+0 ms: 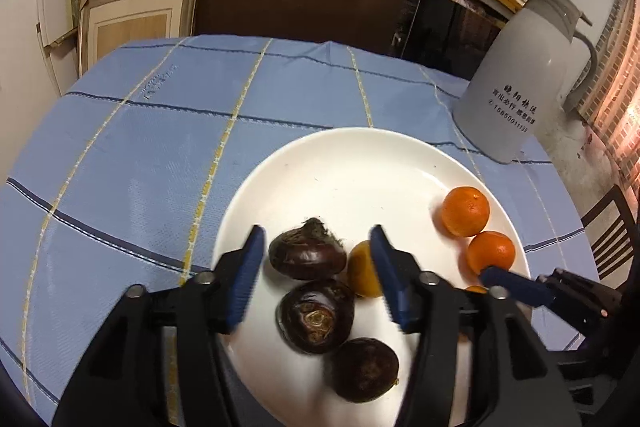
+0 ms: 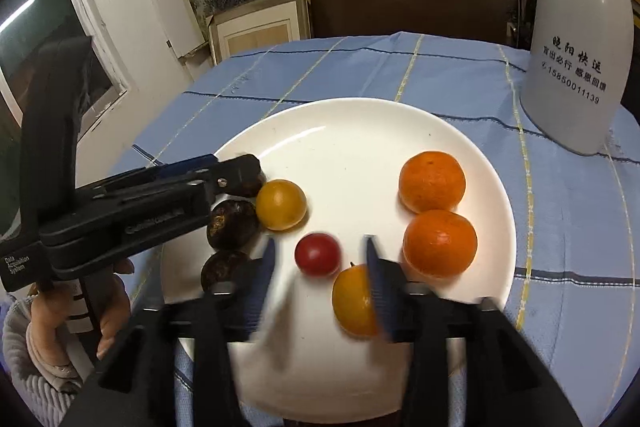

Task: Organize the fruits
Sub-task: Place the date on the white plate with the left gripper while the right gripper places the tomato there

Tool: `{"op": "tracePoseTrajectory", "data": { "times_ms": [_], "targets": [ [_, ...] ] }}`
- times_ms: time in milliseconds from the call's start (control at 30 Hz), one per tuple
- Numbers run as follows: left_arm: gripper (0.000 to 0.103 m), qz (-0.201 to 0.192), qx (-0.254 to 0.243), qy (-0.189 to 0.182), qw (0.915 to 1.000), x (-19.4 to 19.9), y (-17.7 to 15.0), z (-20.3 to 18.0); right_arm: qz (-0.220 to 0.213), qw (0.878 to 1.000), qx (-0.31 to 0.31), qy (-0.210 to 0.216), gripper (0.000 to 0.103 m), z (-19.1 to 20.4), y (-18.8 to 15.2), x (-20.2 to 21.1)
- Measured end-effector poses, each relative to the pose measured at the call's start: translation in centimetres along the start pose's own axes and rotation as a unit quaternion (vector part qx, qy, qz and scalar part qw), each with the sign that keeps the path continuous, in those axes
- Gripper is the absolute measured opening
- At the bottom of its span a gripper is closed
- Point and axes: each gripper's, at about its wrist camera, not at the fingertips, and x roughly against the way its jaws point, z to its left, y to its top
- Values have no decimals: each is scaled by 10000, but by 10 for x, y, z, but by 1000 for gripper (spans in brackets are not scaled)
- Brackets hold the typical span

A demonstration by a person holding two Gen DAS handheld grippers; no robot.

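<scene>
A white plate holds the fruit. Three dark brown water chestnuts lie at its near left, also in the right wrist view. Two oranges lie on the right side. A yellow fruit lies beside the chestnuts. My left gripper is open above the far chestnut, empty. My right gripper is open around a small red tomato, not closed on it. A second yellow fruit is partly behind its right finger.
A white thermos jug stands at the table's back right. The blue checked tablecloth covers the table. The left gripper's body and the hand holding it reach over the plate's left edge. A chair is at the right.
</scene>
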Motion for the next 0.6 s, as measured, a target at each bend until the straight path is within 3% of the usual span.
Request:
{"op": "tracePoseTrajectory", "data": {
  "times_ms": [33, 300, 467, 600],
  "targets": [
    [68, -62, 36, 25, 10000, 4, -1, 1, -56, 10000, -10, 21, 56, -1, -1, 4],
    [71, -432, 87, 48, 9990, 57, -41, -3, -573, 9980, -277, 47, 61, -16, -18, 54],
    [76, -569, 232, -47, 9981, 89, -82, -4, -639, 9951, -751, 83, 62, -41, -58, 74],
    [81, -448, 234, -81, 9987, 104, -120, -11, -766, 9907, -1120, 125, 64, -56, -91, 94]
  ]
}}
